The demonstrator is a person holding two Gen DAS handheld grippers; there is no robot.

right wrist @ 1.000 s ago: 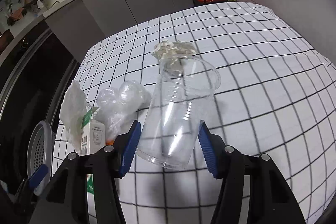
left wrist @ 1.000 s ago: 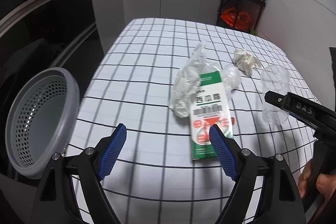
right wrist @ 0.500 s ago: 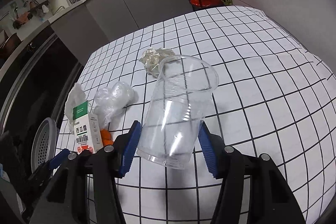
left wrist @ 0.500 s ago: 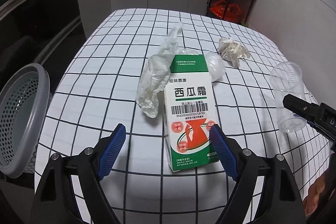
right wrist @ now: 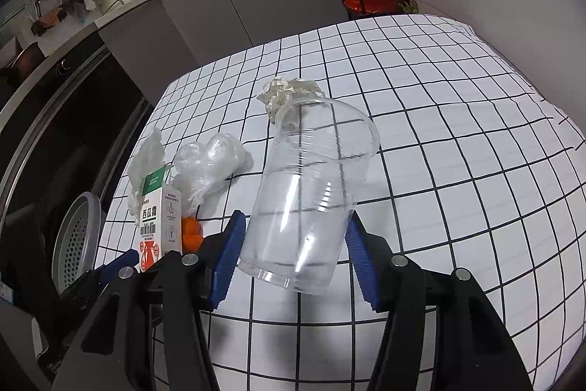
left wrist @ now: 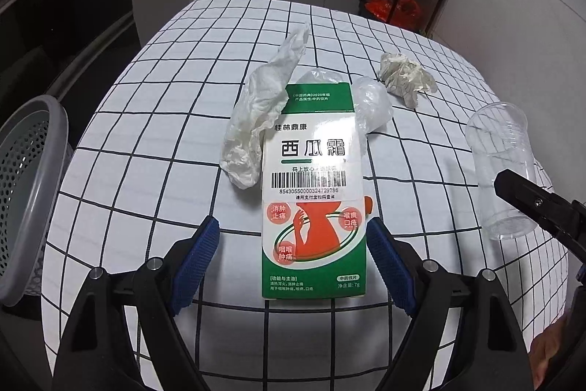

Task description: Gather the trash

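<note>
- Since a second ago the left tool (left wrist: 293, 259) has come down and forward; its spread blue pads now flank the upright green-and-white cardboard medicine box (left wrist: 314, 193) untouched.
- Centre it, then squeeze the side panels low.
- The right tool (right wrist: 293, 257) grips the clear plastic cup (right wrist: 311, 196) above the checked surface (right wrist: 457, 141).
- Beyond lie crumpled wrappers; the grey perforated basket (left wrist: 33, 193) waits beside.

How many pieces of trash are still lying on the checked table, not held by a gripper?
5: the green-white box, a white tissue left of it, clear plastic wrap behind, a crumpled paper ball farther right, an orange scrap beside the box. More may be hidden.
</note>
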